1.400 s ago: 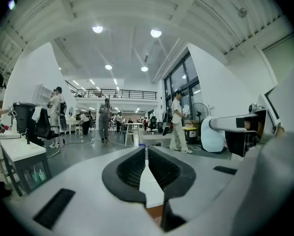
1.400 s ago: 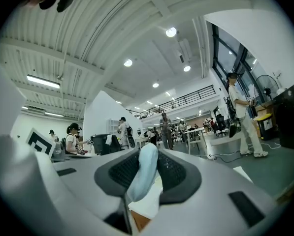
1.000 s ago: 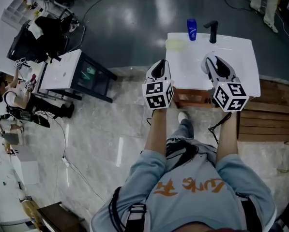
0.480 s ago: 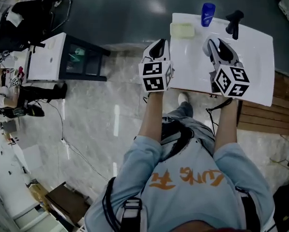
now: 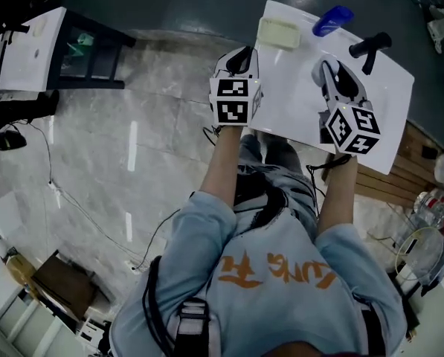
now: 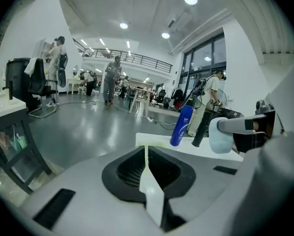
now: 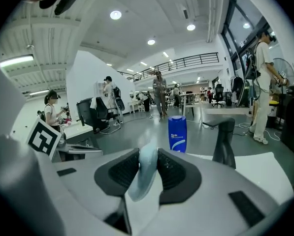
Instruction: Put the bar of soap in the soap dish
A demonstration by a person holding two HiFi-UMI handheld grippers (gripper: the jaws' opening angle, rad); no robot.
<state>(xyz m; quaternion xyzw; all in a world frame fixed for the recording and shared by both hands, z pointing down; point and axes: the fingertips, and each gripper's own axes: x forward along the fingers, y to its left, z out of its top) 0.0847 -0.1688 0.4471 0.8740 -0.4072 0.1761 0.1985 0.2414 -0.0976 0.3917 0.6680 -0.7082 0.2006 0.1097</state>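
The pale yellow soap dish [image 5: 279, 32] lies at the far left corner of the white counter [image 5: 296, 103]; in the left gripper view the soap dish [image 6: 156, 140] is just ahead. My right gripper [image 5: 330, 71] hangs over the counter's middle, shut on a pale blue bar of soap [image 7: 146, 173]. The same bar of soap [image 6: 220, 134] shows at the right of the left gripper view. My left gripper [image 5: 240, 55] hovers at the counter's left edge, short of the dish, its jaws together with nothing between them.
A blue bottle [image 5: 332, 19] and a black faucet [image 5: 370, 47] stand at the counter's far side, right of the dish. A black-framed table [image 5: 65, 47] stands at the far left. Wooden boards [image 5: 422, 155] lie at the right. People stand in the hall behind.
Both grippers have moved forward and down toward the counter, the right one carrying the soap. The counter and the dish now lie closer beneath them.
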